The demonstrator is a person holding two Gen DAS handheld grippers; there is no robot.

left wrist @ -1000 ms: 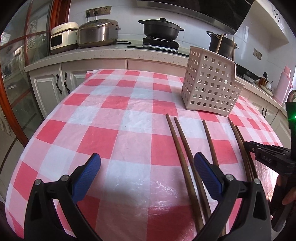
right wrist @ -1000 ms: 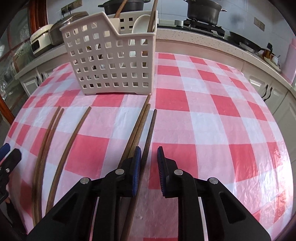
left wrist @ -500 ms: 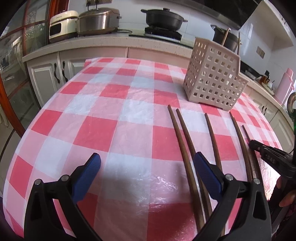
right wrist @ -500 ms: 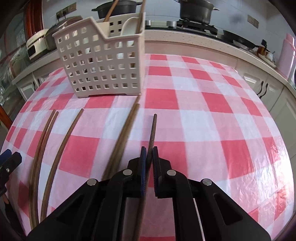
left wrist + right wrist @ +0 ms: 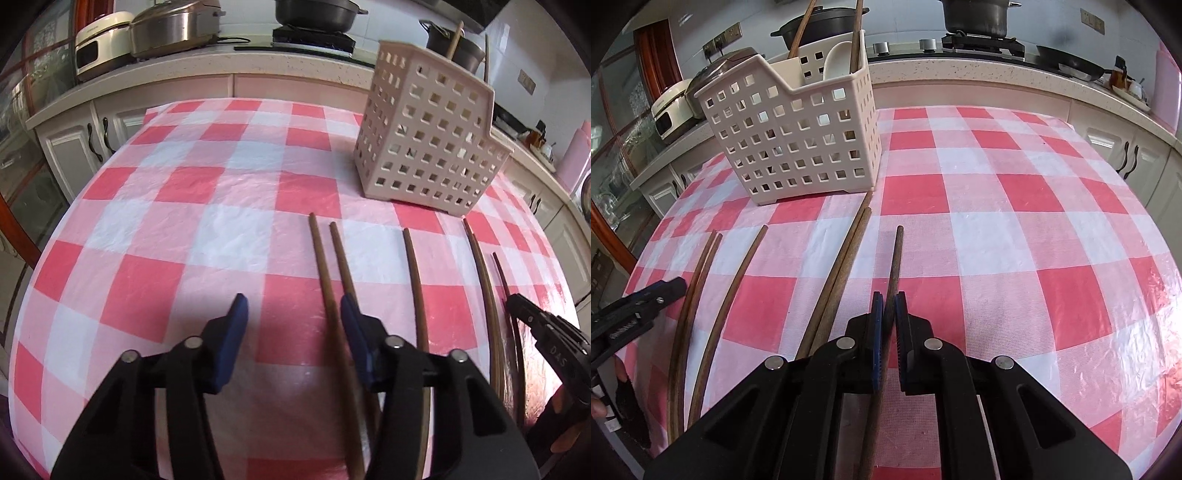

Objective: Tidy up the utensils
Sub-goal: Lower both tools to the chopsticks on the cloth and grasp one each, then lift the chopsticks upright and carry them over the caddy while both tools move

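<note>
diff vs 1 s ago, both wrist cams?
The right gripper closed on the rightmost brown wooden chopstick, shifting it clear of its neighbours. The left gripper slid right, jaws just closing around the leftmost chopstick, not gripping. The beige perforated basket stayed.

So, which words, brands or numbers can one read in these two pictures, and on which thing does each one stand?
"DAS": on the side of the right tool, seen in the left wrist view.
Embossed lettering on the left tool, seen in the right wrist view: too blurred to read.
Cooker on the counter: no readable label.
Utensil basket and chopsticks: no text.
</note>
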